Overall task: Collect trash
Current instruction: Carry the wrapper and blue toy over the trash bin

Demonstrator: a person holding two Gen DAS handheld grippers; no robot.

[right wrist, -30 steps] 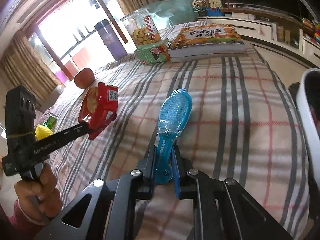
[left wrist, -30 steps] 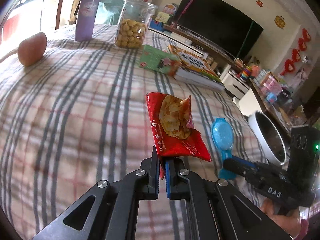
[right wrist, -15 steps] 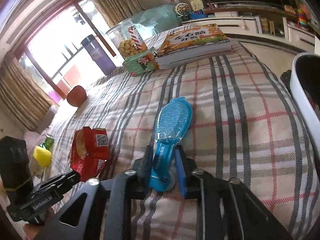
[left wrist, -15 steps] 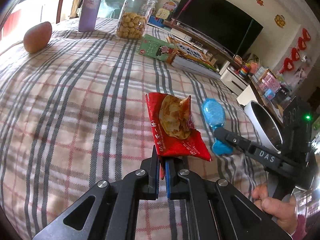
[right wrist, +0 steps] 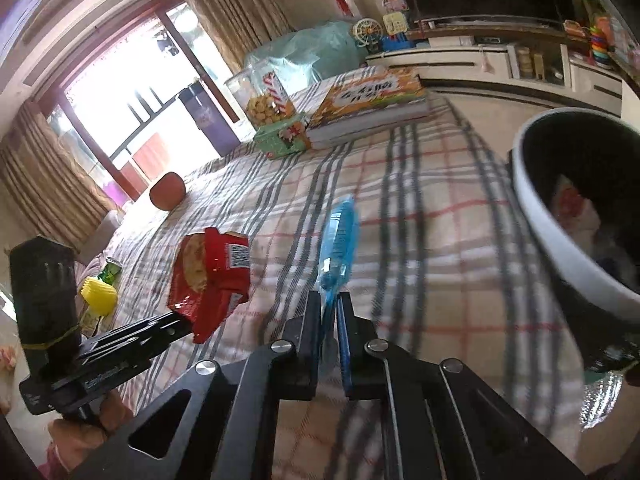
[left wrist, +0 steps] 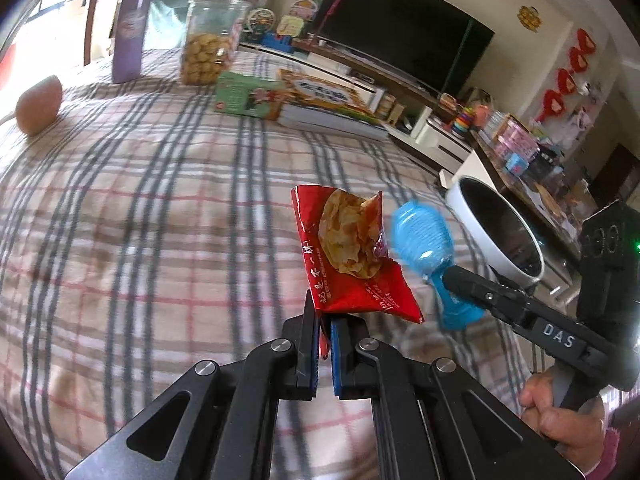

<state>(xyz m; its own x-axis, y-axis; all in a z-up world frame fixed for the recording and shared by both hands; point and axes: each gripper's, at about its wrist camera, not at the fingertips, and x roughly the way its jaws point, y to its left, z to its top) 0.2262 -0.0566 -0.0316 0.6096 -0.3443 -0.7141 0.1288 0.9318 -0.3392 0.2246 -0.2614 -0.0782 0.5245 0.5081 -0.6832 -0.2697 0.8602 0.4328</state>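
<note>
My left gripper [left wrist: 325, 320] is shut on the lower edge of a red snack wrapper [left wrist: 352, 256], which hangs above the plaid cloth [left wrist: 140, 220]. To its right, my right gripper [left wrist: 452, 276] is shut on the stem of a blue spoon-shaped plastic wrapper [left wrist: 422, 240]. In the right wrist view the blue wrapper [right wrist: 340, 236] stands edge-on between the pads of the right gripper [right wrist: 329, 300]. The red wrapper [right wrist: 212, 276] and left gripper [right wrist: 180, 322] show at the left. A white round bin [right wrist: 532, 208] with a dark inside and some rubbish sits close on the right, beyond the cloth's edge [left wrist: 472, 196].
An apple [left wrist: 38, 106], a purple bottle [left wrist: 130, 36], a jar of snacks [left wrist: 208, 40], a green box [left wrist: 244, 94] and a thick book [left wrist: 328, 100] stand along the far side. A yellow cup [right wrist: 98, 292] and a green can [right wrist: 110, 272] sit at the left edge.
Both grippers have carried their wrappers to the right, toward the bin, which now looms larger. The blue wrapper came off the cloth and turned edge-on in the right wrist view.
</note>
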